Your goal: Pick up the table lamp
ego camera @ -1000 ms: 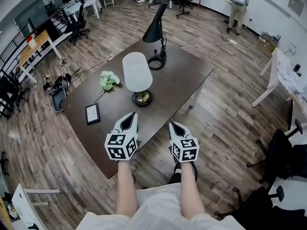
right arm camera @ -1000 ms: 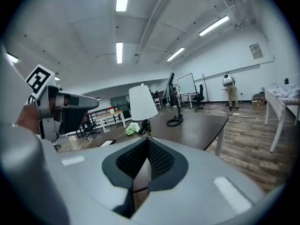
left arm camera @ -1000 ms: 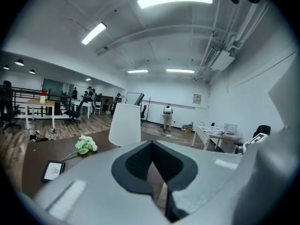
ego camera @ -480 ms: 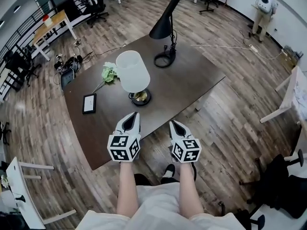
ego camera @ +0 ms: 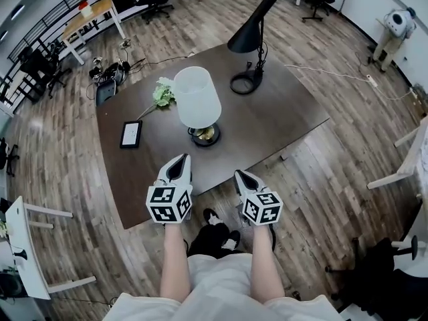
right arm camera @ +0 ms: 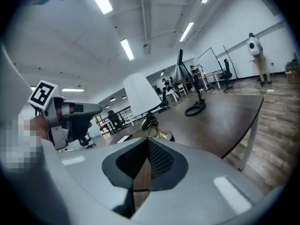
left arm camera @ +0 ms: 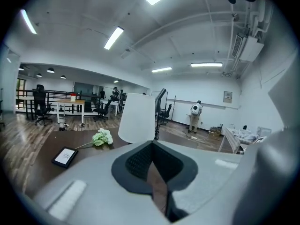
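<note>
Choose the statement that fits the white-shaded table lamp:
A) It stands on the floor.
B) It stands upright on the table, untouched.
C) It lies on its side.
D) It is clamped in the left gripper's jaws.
B: the table lamp stands upright on the table, while the left gripper and right gripper hover short of it, jaws together and empty.

The floor (ego camera: 348, 179) is of wood planks. A dark brown table (ego camera: 287, 116) stands in the middle, with a lighter desk (ego camera: 93, 13) and black office chairs (left arm camera: 41, 106) farther away. Long ceiling lights (left arm camera: 114, 37) shine above white walls (left arm camera: 211, 95).
</note>
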A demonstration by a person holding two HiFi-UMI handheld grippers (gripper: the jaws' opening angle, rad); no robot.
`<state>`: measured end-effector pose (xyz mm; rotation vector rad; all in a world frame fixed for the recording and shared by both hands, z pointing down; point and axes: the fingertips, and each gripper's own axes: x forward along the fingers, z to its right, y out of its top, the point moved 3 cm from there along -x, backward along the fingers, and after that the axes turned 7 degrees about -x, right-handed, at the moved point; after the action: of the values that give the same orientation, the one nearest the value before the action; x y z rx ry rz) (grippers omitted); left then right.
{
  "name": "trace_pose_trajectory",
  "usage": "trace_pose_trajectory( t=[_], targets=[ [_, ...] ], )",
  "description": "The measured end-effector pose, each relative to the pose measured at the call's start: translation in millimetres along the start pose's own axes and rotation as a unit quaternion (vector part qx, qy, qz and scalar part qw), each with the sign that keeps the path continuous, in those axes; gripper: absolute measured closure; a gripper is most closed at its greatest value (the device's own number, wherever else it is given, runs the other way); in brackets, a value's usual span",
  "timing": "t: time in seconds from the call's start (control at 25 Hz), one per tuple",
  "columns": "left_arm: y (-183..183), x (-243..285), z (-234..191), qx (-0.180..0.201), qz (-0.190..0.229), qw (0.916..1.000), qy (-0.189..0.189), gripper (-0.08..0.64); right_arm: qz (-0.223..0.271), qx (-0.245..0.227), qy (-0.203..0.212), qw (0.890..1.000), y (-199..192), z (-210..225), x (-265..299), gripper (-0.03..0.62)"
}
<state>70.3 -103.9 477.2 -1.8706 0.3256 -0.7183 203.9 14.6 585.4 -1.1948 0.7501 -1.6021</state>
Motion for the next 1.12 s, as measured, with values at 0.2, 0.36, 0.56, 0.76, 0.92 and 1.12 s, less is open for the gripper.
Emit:
trace_pose_trajectory(
  t=[0.2,0.36,0.56,0.76,0.92,1.12],
  targets=[
    [17,24,-7,-0.002,0.01,0.9999,-0.002,0.56,-0.02,-0.033,-0.015,0.999,16,15,24,0.566],
    [31,43,-22,-0.007,0.009,0.9999,-0.004,0.56,-0.021,-0.045,-0.026,0.998,25,23,54,0.566],
    [43,65,-42,-0.022,0.013,0.9996,-0.006,0.56,-0.026,-0.083,-0.027,0.996,31,26,97,0.566],
    [46,77,-50,-0.028,0.009,0.9995,-0.004,0.56,-0.042,-0.105,-0.021,0.993,31,29,126,0.565],
    [41,83,-52,-0.03,0.0,0.9995,0.009,0.56,-0.065,-0.114,0.011,0.991,23,31,144,0.565],
    [41,85,-56,-0.042,0.003,0.9975,0.056,0.56,-0.092,-0.142,0.049,0.984,27,43,165,0.565]
  ],
)
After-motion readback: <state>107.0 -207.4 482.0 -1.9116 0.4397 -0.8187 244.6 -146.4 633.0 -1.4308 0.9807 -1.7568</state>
